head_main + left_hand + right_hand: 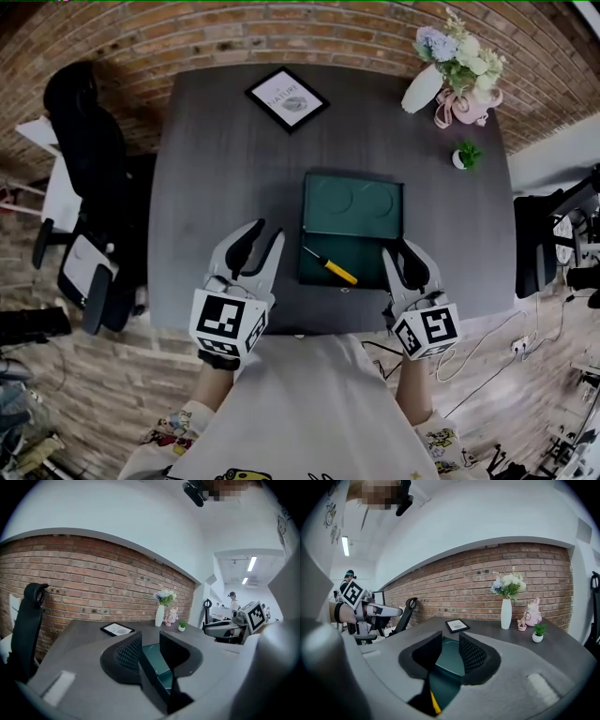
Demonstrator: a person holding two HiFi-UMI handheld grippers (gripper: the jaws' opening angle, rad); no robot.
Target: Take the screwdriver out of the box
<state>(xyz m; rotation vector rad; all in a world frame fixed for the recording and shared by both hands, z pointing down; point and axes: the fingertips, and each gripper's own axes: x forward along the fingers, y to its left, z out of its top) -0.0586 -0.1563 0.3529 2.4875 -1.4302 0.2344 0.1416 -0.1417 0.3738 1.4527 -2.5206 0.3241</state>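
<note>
Left claw [267, 231] and right claw [398, 249] are hovering at either side of the open green box [370, 264], which is resting on the dark surface [216, 187]. Both claws are standing released. In each gripper view the jaws are gaping apart with nothing pinched, and only the box is showing through the gap ahead.

The screwdriver [330, 266] is lying flat in the box's tray, between the two claws. It is just to the right of the left claw's tips and to the left of the right claw. Its yellow handle is pointing toward the right claw's side, and its thin dark shaft is angling away toward the left claw's side. In the right gripper view the handle [435, 702] is showing low in the gap, just ahead of and below the jaws. The lid is lying opened on the side away from both claws.

Judged from its look, the tool is small, light and rigid. The handle is probably smooth plastic and round, so it may roll or slip. The shaft is too slender for a sure pinch. The better hold is likely across the middle of the yellow handle, with the jaws coming down astride it and clear of the tray wall.
</note>
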